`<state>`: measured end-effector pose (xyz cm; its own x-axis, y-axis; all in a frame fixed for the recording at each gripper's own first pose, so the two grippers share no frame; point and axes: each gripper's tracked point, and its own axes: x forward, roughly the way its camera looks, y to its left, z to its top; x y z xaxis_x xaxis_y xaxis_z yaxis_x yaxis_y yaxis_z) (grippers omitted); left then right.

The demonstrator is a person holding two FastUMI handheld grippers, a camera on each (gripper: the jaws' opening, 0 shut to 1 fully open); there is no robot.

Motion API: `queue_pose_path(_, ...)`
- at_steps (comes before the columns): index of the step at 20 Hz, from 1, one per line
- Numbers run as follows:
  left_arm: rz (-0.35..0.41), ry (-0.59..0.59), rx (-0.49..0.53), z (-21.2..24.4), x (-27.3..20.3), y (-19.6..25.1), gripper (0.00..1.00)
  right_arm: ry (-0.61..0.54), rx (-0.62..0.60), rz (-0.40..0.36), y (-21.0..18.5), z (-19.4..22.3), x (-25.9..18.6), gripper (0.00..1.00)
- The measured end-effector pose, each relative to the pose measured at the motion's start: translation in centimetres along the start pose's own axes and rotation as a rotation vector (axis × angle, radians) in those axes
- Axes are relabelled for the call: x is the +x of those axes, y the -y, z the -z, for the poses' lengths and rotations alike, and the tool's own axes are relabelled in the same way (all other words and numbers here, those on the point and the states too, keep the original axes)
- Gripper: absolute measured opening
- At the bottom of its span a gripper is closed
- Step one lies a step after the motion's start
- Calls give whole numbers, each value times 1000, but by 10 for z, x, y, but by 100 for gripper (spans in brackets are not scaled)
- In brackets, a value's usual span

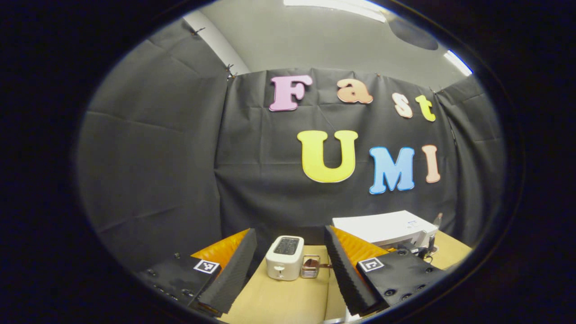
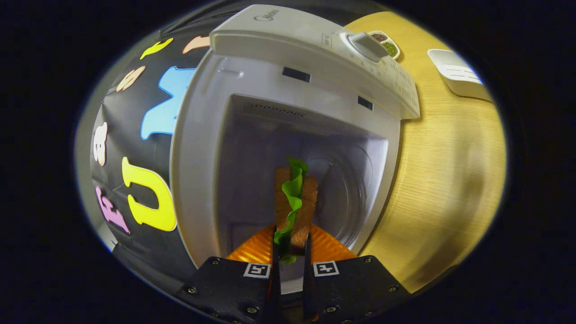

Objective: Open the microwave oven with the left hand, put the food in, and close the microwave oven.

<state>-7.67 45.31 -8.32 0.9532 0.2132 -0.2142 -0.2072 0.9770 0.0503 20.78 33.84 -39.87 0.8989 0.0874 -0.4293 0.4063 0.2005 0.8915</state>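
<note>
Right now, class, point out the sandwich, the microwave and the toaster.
sandwich (image 2: 300,202): right gripper view, on its lettuce filling.
microwave (image 2: 198,148): right gripper view, on its front frame beside the open cavity.
toaster (image 1: 284,261): left gripper view, on its front face.
</note>
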Motion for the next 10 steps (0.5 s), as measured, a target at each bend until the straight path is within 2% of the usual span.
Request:
queue_pose_path(5,-24,-29,-15,12,0,-13,97,-5,-10,69,18,10,25,21)
queue_pose_path(7,-14,-25,-23,12,-1,-10,97,-20,-96,86,20,10,22,27)
queue_pose_path(8,-4,-23,-25,13,1,-9,96,-39,-137,104,21,12,19,27)
queue_pose_path(10,16,-13,-28,10,3,-1,96,-63,-186,136,23,10,12,37)
